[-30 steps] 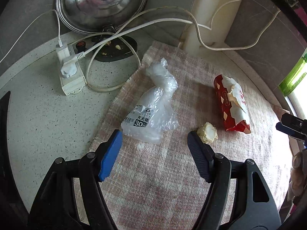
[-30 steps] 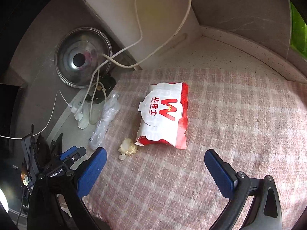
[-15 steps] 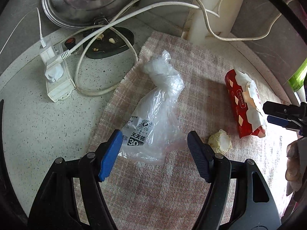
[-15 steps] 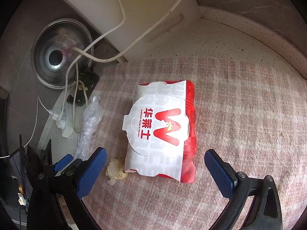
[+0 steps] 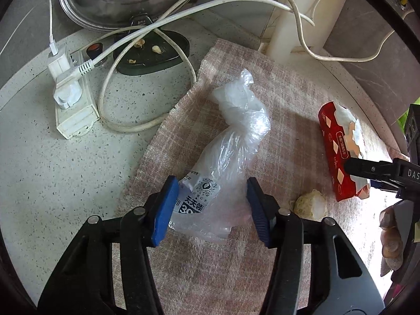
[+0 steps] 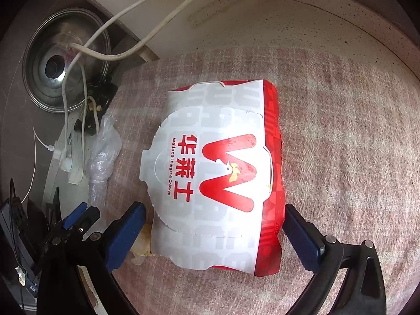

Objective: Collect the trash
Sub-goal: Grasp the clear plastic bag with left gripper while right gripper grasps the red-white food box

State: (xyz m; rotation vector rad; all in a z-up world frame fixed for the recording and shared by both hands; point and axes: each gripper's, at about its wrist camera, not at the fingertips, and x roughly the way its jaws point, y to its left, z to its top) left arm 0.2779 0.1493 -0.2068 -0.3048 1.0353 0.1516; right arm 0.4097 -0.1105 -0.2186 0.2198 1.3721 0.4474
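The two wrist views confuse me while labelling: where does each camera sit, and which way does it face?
Left wrist: on the left gripper, facing down at the clear plastic bag between its open fingers; the person's other hand shows at right.
Right wrist: on the right gripper, facing down at the burger box.
Shared: box, bag, food scrap, checked cloth, pot lid.

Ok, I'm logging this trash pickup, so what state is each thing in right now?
left gripper: open, straddling the bag's end
right gripper: open, straddling the box
plastic bag: crumpled, knotted, lying on the cloth
burger box: closed, lying flat
power strip: two plugs in
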